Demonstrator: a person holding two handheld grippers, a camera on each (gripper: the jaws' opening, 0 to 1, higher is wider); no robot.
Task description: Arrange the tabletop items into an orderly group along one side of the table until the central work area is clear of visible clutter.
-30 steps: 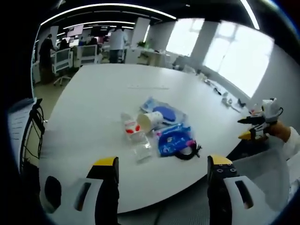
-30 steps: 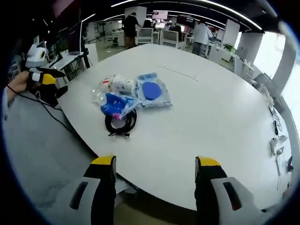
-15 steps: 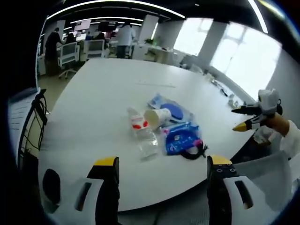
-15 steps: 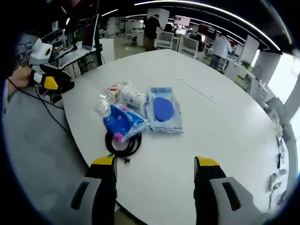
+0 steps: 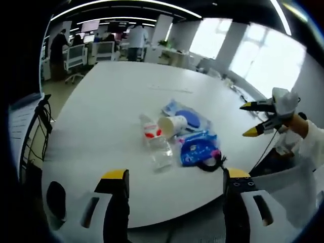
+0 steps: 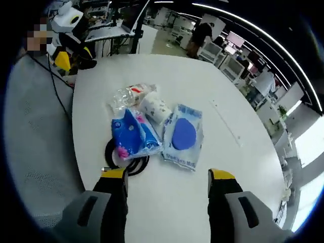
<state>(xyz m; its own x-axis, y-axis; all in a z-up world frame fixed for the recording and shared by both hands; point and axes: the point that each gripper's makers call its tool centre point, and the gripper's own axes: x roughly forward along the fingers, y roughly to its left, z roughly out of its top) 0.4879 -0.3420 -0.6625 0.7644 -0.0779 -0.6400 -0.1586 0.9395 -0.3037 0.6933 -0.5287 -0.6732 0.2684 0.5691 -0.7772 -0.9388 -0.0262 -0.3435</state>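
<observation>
Probably light and crinkly, the blue pouch [image 6: 132, 135] at frame centre wants an edge pinch; right gripper [image 6: 167, 178] and left gripper [image 5: 174, 177] gape empty

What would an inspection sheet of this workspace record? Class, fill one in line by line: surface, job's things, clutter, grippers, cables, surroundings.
Surface: white table, mostly bare.
Job's things: clear plastic bottle on its side, paper cup on its side, blue packet, clear pouch with blue disc, bunched near one edge.
Clutter: nothing seen beyond that bunch.
Grippers: left gripper and right gripper both open, holding nothing, short of the items.
Cables: black coiled cable partly under the blue packet.
Surroundings: open office, desks, people standing far off.
</observation>
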